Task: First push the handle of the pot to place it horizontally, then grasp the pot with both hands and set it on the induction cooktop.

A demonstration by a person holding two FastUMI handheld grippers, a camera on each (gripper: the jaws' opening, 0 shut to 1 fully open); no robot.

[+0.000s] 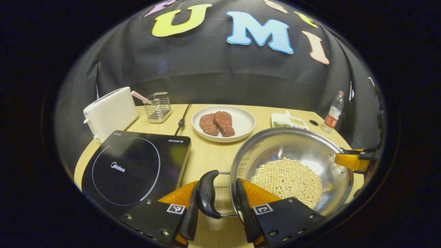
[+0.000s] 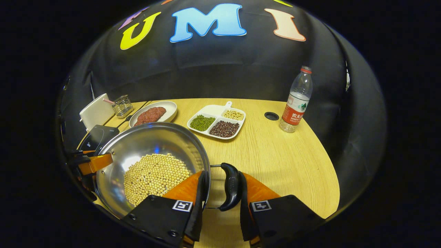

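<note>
A steel pot [image 1: 293, 144] holding soybeans [image 1: 287, 179] is over the wooden table, just right of the black induction cooktop [image 1: 134, 165]. My left gripper [image 1: 217, 182] is shut on the pot, one finger outside its black side handle [image 1: 207, 199] and the other inside the rim. In the right gripper view, the right gripper [image 2: 222, 175] clamps the opposite handle [image 2: 230, 187] and the rim of the pot [image 2: 148, 141] the same way. The cooktop [image 2: 98, 136] lies beyond the pot's far left. I cannot tell whether the pot rests on the table or hangs above it.
Behind the cooktop stand a white toaster [image 1: 110, 112] and a wire basket [image 1: 157, 106], with a black cable [image 1: 182, 119] beside them. A plate [image 1: 241, 120] of meat sits behind the pot. A divided bean tray [image 2: 215, 109] and a water bottle [image 2: 298, 100] stand further right.
</note>
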